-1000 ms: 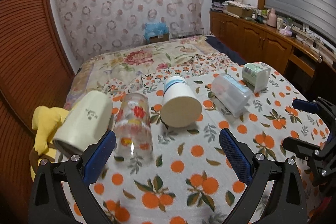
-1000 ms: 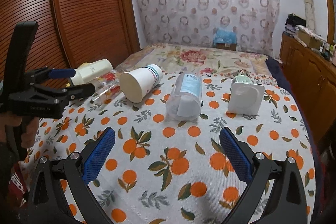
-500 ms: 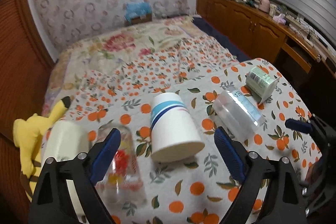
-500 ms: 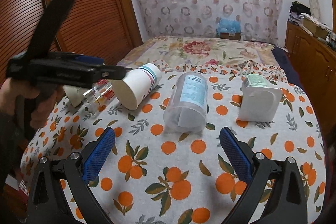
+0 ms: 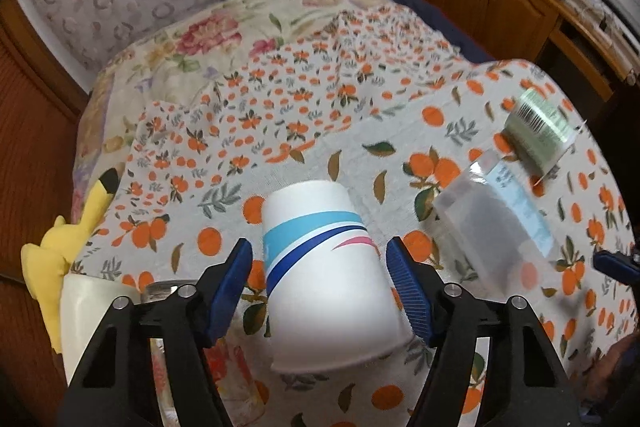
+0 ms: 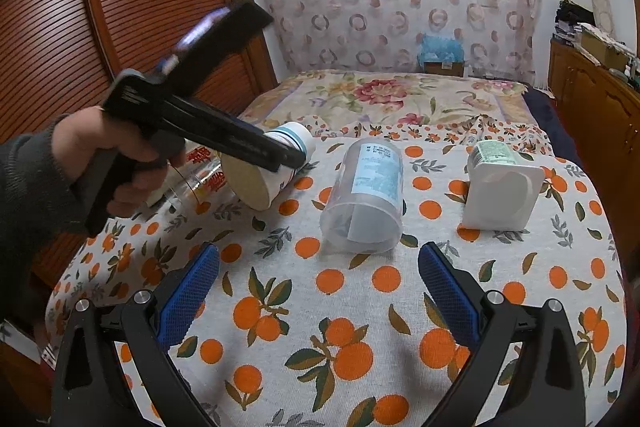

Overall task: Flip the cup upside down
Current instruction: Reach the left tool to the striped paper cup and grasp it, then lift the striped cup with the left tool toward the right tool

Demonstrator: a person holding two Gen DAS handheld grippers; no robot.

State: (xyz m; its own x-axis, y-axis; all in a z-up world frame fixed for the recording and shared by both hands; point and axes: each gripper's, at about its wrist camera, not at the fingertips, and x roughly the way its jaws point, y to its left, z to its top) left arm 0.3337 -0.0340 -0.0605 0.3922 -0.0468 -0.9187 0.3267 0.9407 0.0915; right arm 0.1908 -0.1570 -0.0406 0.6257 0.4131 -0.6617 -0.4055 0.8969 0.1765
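Note:
A white paper cup (image 5: 326, 279) with blue stripes lies on its side on the orange-print cloth, its open mouth toward me. My left gripper (image 5: 320, 275) is open and straddles the cup, one blue pad on each side, with small gaps. In the right wrist view the same cup (image 6: 266, 171) lies under the left gripper (image 6: 294, 157), held in a hand. My right gripper (image 6: 318, 289) is open and empty, low over the cloth in front of a clear plastic cup (image 6: 366, 195).
A cream cup (image 5: 86, 323) and a printed glass (image 5: 224, 367) lie on their sides left of the paper cup. The clear plastic cup (image 5: 500, 223) and a green-labelled tub (image 5: 538, 129) lie to its right. A yellow plush toy (image 5: 68, 239) sits at the left edge.
My left gripper has moved forward and down over the paper cup, so its fingers now sit on either side of it. The right gripper has edged forward a little.

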